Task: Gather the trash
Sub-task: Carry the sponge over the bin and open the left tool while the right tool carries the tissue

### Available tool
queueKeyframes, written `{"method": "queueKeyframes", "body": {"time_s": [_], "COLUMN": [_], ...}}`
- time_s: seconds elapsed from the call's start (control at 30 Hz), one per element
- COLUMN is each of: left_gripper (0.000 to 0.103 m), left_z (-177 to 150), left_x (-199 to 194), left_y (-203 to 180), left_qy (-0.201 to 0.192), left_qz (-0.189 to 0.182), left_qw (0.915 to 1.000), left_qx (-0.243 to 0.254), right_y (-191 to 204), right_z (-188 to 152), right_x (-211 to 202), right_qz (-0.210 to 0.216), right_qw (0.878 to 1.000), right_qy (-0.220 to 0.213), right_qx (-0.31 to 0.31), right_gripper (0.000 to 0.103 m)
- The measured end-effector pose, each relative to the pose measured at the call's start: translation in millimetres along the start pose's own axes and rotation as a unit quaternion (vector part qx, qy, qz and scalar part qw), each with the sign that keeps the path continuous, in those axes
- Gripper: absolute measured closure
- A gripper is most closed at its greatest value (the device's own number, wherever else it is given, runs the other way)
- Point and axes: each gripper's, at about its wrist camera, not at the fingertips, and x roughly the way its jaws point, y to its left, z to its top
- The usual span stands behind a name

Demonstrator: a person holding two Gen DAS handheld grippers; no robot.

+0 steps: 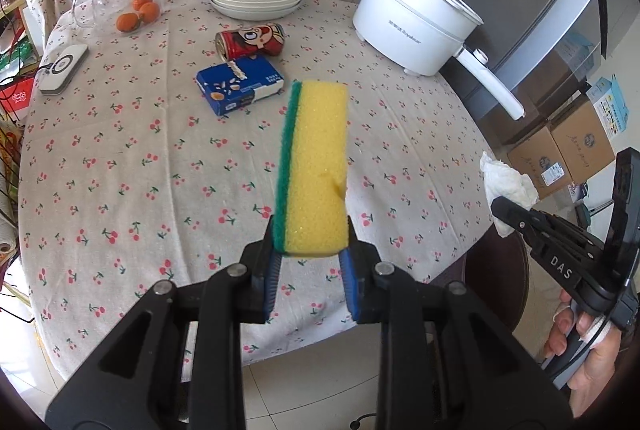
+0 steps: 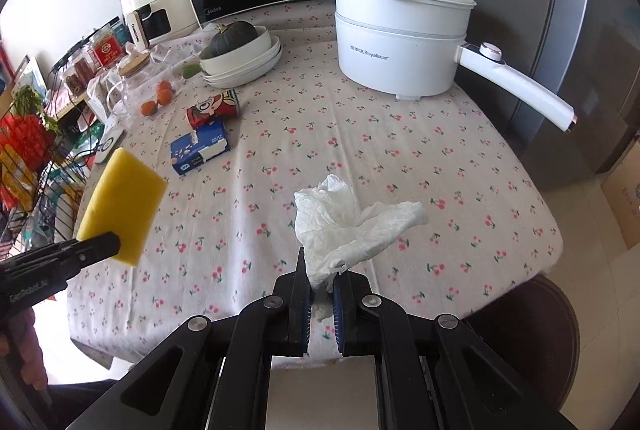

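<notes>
In the left wrist view our left gripper (image 1: 310,258) is clamped on the lower end of a yellow-and-green sponge (image 1: 312,165), held upright over the cherry-print table (image 1: 120,189) — probably kept ready for wiping once the litter is gone; a red can (image 1: 251,41) and blue box (image 1: 239,84) lie on their sides beyond it, likely trash too. In the right wrist view our right gripper (image 2: 321,282) has its jaws pinched together on a crumpled white tissue (image 2: 344,226), lifted clear of the cloth — we judge it is bound for a bin, though no bin shows in either view and the table's near edge is cut off by the grippers
</notes>
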Motion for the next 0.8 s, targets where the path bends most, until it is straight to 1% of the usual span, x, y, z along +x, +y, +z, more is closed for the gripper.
{"method": "queueKeyframes", "body": {"time_s": [0.17,0.27,0.33,0.5,0.8], "left_gripper": [0.074,0.074,0.074,0.074,0.074], "left_z": [-8,-13,-16,-25,-45], "left_x": [6,8,10,15,30], "left_y": [-13,-22,-29,-47,-97], "left_qy": [0.013,0.016,0.02,0.029,0.051], "left_qz": [-0.003,0.0,-0.001,-0.002,-0.017], "left_qw": [0.9998,0.9995,0.9991,0.9973,0.9903], "left_qx": [0.013,0.026,0.037,0.067,0.128], "right_y": [-22,-37,-44,-60,-108], "right_z": [-25,-37,-43,-55,-86], "right_x": [-16,-22,-25,-41,-54], "right_qz": [0.012,0.01,0.018,0.023,0.005], "right_qw": [1.0,0.999,0.998,0.997,0.995], "right_qy": [-0.003,-0.004,-0.002,-0.014,-0.007], "right_qx": [0.028,0.053,0.066,0.072,0.097], "right_gripper": [0.094,0.094,0.094,0.093,0.093]}}
